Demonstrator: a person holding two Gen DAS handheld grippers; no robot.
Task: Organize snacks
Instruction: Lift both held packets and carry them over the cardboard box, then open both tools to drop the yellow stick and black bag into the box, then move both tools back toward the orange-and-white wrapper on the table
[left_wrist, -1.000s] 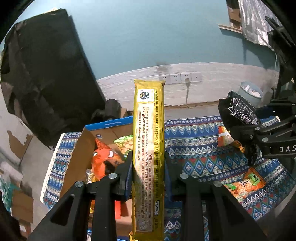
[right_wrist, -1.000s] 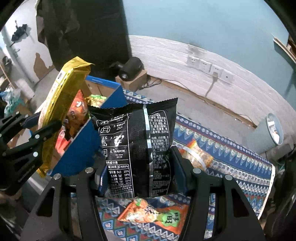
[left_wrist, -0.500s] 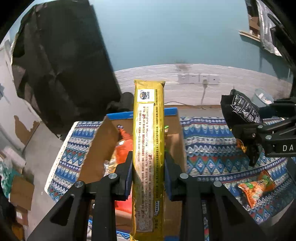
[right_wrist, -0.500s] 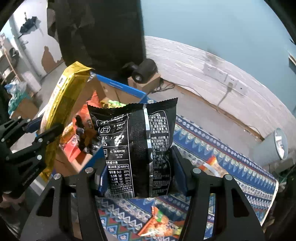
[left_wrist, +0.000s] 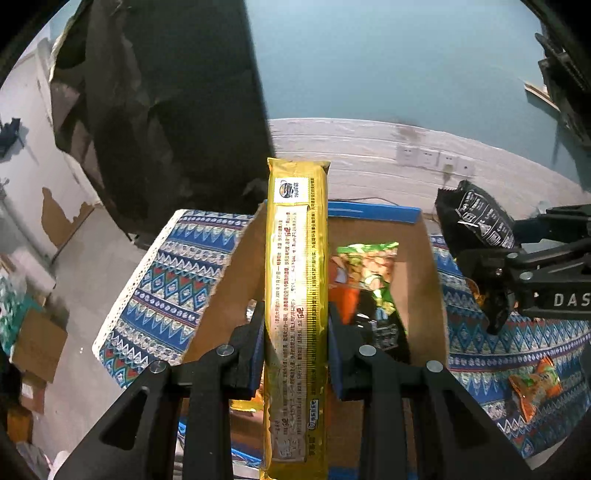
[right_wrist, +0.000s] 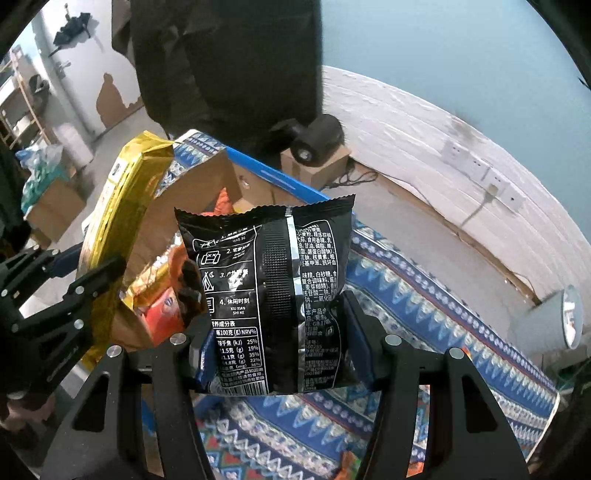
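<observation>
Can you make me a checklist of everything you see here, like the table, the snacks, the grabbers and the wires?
Surface: patterned blue cloth covers the table.
Job's things: open cardboard box holds a green snack bag and other packets; an orange snack bag lies on the cloth.
Clutter: nothing seen.
Grippers: left gripper shut on a long yellow packet; right gripper shut on a black snack bag.
Cables: a cord hangs from the wall sockets.
Surroundings: teal wall, grey bin.
</observation>
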